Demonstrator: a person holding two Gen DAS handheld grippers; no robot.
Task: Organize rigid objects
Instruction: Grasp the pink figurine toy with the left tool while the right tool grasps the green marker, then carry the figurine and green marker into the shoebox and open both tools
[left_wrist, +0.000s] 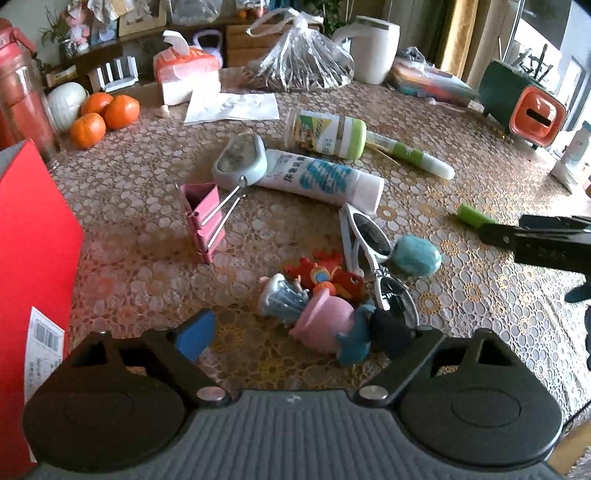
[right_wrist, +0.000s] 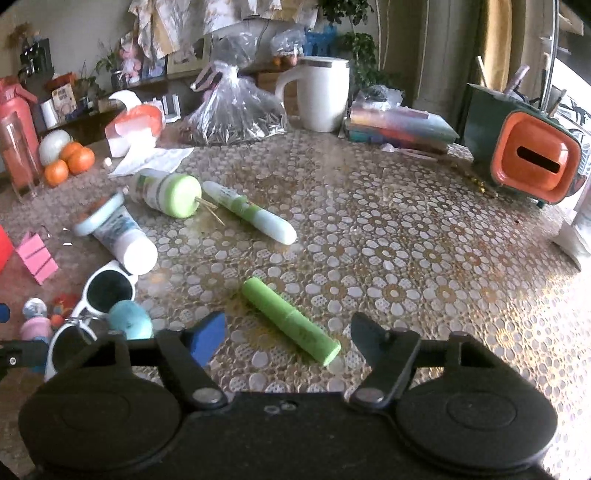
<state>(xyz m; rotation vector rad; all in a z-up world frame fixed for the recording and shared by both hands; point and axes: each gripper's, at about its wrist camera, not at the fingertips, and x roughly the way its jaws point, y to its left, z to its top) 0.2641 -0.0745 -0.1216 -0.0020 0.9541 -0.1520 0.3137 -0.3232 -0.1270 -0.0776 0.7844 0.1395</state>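
Straddling green tube, right gripper wide open, empty; tube's axis runs diagonally, near-right to far-left. Left gripper open over toys.

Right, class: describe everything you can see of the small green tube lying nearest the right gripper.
The green tube is a short, plain light-green cylinder, apparently matte plastic, with a faint seam partway along that suggests a cap. It lies flat on the patterned tablecloth, angled diagonally, its flat round end toward the camera. It sits apart from the other clutter, touching nothing but the cloth. The right gripper is open with the tube lying between its fingertips, untouched. In the left wrist view only one end shows.
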